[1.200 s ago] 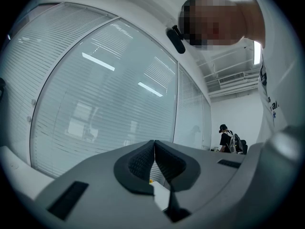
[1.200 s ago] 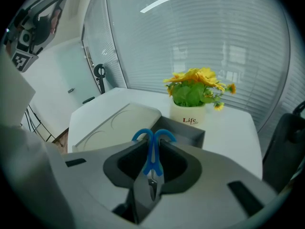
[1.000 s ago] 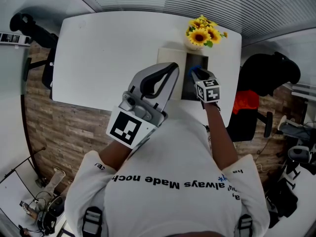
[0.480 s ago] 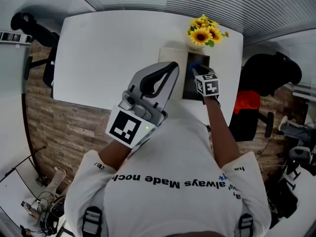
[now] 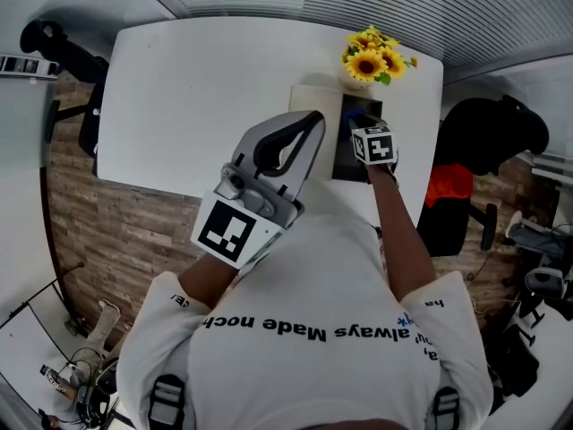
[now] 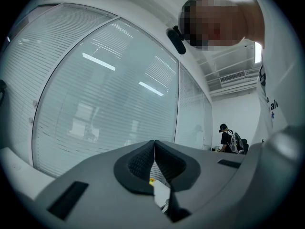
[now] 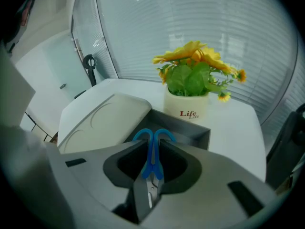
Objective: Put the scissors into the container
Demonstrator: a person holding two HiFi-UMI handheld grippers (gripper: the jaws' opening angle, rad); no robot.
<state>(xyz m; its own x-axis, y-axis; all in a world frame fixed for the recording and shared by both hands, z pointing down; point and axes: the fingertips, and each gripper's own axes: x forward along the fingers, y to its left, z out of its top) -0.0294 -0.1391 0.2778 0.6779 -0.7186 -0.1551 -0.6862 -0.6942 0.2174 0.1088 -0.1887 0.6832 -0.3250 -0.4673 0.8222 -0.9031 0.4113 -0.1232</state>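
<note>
Blue-handled scissors [image 7: 153,152] are clamped between the jaws of my right gripper [image 7: 153,146], handles pointing forward, blades back toward the camera. They hang over the open dark grey container [image 7: 192,127], which stands on the white table just in front of a flower pot. In the head view my right gripper [image 5: 354,124] is above the container [image 5: 345,165], with the blue of the scissors [image 5: 350,118] showing at its tip. My left gripper [image 5: 307,122] is held up near my chest, well above the table. In its own view the left gripper [image 6: 154,146] is shut with nothing in it.
A cream lid [image 7: 102,118] lies against the container's left side. A white pot of sunflowers [image 7: 187,104] stands right behind the container, near the table's far right corner [image 5: 369,59]. The white table [image 5: 197,88] stretches left. A black chair [image 5: 488,133] stands to the right.
My right gripper has moved a little forward over the container with the scissors still in it. The left gripper has stayed where it was.
</note>
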